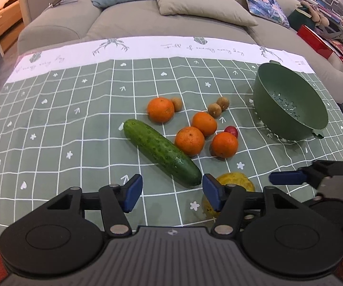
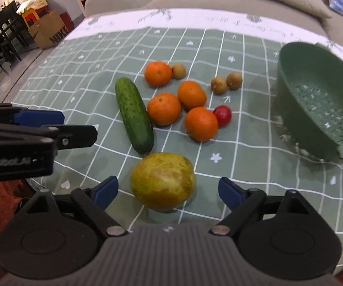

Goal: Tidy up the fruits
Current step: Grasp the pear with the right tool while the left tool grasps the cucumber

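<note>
Fruit lies on a green checked tablecloth (image 1: 52, 124): a cucumber (image 1: 161, 151), several oranges (image 1: 160, 109), three small brown fruits (image 1: 214, 109), a red fruit (image 1: 231, 131) and a yellow-green mango (image 2: 163, 181). A green colander (image 1: 290, 104) sits at the right, empty. My left gripper (image 1: 171, 194) is open just short of the cucumber's near end. My right gripper (image 2: 167, 191) is open with the mango between its fingers, not touching. The mango is partly hidden behind my left gripper's right finger in the left wrist view (image 1: 238, 181).
A grey sofa (image 1: 147, 21) with cushions stands behind the table. The left gripper's finger (image 2: 38, 119) reaches into the right wrist view at the left. A paper bag (image 2: 49, 29) and dark chairs stand far left on the floor.
</note>
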A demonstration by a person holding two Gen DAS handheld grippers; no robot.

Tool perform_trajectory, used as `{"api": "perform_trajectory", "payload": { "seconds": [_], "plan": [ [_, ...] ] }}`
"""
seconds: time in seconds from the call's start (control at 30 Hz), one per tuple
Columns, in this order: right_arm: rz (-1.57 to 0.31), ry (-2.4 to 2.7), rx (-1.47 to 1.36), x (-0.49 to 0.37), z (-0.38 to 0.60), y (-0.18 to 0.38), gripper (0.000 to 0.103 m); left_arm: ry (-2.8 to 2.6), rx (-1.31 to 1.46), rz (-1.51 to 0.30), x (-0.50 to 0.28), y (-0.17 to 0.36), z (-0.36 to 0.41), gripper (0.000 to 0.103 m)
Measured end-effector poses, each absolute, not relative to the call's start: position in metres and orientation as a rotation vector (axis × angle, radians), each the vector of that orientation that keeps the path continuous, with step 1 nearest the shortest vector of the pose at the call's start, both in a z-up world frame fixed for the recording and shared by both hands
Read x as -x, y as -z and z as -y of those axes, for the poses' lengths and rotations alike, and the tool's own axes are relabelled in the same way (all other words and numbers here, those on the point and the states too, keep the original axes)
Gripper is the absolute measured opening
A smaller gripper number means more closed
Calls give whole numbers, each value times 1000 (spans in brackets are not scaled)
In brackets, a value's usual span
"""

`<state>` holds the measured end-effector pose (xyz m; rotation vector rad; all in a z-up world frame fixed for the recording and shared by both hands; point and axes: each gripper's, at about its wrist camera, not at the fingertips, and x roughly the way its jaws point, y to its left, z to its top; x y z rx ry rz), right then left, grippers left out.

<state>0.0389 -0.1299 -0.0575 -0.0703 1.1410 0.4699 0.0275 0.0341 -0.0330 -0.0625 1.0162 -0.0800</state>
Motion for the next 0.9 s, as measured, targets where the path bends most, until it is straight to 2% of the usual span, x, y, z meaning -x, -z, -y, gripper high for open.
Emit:
{"api": "perform_trajectory", "payload": {
  "seconds": [0.13, 0.23, 0.3, 0.47, 0.83, 0.9],
  "plan": [
    [-1173, -482, 63, -46, 123, 71, 88, 102, 108, -1027, -31, 40, -38, 69],
    [-1177, -490, 57, -51, 120, 77, 84, 108, 149, -1046, -37, 46, -42, 69],
    [-1187, -485, 61, -54, 119, 82, 75, 107, 170, -1063, -41, 50, -44, 69],
    [-1211, -513, 5, -59, 122, 86, 67, 107, 201, -1072, -53, 59, -48, 69],
    [-1166, -407, 35, -70, 147, 71, 67, -9, 334, -1120, -99, 84, -66, 68],
    [-1156, -383, 38, -73, 155, 69, 67, -29, 393, -1129, -106, 88, -72, 65]
  ]
}}
